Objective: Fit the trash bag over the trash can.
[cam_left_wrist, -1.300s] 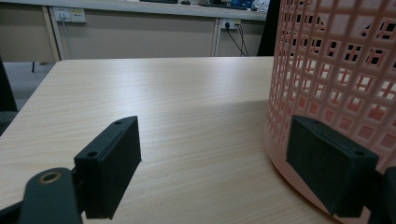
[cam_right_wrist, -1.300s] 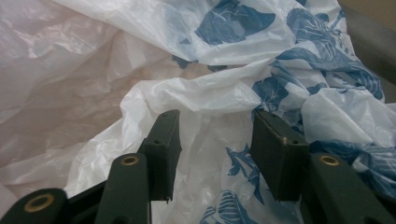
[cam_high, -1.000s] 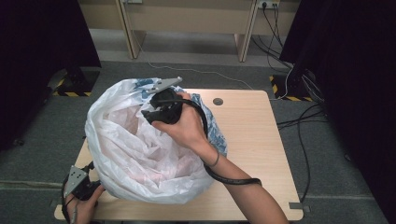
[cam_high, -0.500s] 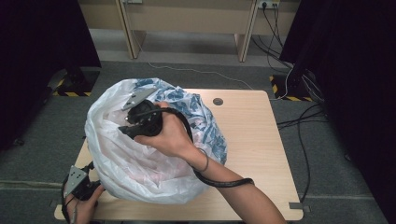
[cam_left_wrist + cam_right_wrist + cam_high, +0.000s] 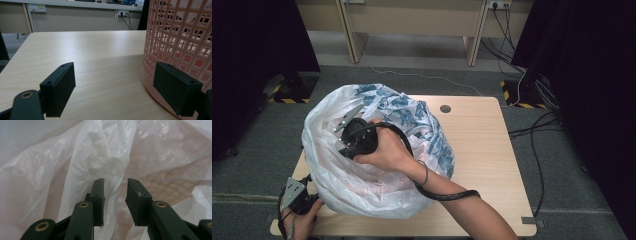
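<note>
right tongs (image 5: 115, 195): closing, part-spread around plastic bag (image 5: 75, 157) fold | left tongs (image 5: 125, 87): spread, empty

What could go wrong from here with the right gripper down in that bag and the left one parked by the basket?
1. The right gripper has just been closing its jaws around a fold of the white plastic bag; the thin film may tear or slip out.
2. The left gripper stands open beside the pink basket, holding nothing, so a tug on the bag could drag or tip the basket.
3. The right gripper's cable lies across the bag and might snag.
</note>
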Available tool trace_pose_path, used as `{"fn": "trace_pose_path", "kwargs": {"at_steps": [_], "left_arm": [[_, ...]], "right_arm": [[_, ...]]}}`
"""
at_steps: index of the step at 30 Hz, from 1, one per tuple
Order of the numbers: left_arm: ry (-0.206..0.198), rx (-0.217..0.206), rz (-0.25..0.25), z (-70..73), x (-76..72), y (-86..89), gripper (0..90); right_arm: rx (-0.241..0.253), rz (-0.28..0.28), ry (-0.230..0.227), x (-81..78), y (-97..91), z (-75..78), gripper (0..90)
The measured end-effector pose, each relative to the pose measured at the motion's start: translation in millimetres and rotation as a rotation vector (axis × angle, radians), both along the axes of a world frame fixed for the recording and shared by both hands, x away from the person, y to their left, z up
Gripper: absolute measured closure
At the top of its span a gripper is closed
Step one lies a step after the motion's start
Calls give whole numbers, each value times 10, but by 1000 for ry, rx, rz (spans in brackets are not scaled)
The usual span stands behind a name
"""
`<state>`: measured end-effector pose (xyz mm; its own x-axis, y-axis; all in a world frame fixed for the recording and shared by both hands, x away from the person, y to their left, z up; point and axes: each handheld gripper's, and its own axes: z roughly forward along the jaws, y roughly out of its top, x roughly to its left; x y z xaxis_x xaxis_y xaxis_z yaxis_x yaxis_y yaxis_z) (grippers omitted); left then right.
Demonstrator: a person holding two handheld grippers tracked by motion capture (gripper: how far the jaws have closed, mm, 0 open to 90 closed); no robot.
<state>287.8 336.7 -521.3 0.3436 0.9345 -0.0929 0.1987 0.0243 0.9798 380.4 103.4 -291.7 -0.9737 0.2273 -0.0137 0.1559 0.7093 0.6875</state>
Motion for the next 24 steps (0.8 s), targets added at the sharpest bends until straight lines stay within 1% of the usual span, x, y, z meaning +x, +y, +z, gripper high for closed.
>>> {"fn": "trace_pose_path", "kwargs": {"at_steps": [2, 6, 10, 12, 15, 16, 17, 20, 22, 24], "left_arm": [[0, 1, 0, 0, 0, -1, 174], [0, 0, 0, 0, 0, -1, 174], [-1, -1, 0, 0, 0, -1, 174], [-1, -1, 0, 0, 0, -1, 174], [0, 1, 0, 0, -1, 0, 174], [0, 1, 0, 0, -1, 0, 174], [0, 1, 0, 0, -1, 0, 174], [0, 2, 0, 0, -1, -1, 174], [0, 2, 1, 0, -1, -1, 174], [0, 1, 1, 0, 0, -2, 174]], "right_arm": [[-9, 7, 2, -7, 8, -9, 678], [-10, 13, 1, -13, 10, -8, 674], [4, 4, 5, -8, -4, 4, 642], [28, -13, 0, 0, -26, 26, 569], [55, -30, -9, 10, -63, 72, 503], [55, -30, -9, 10, -63, 72, 503], [73, -52, -12, 19, -94, 113, 455], [93, -74, -16, 32, -159, 186, 431], [106, -87, -27, 50, -209, 237, 412], [123, -110, -32, 62, -263, 285, 397]]}}
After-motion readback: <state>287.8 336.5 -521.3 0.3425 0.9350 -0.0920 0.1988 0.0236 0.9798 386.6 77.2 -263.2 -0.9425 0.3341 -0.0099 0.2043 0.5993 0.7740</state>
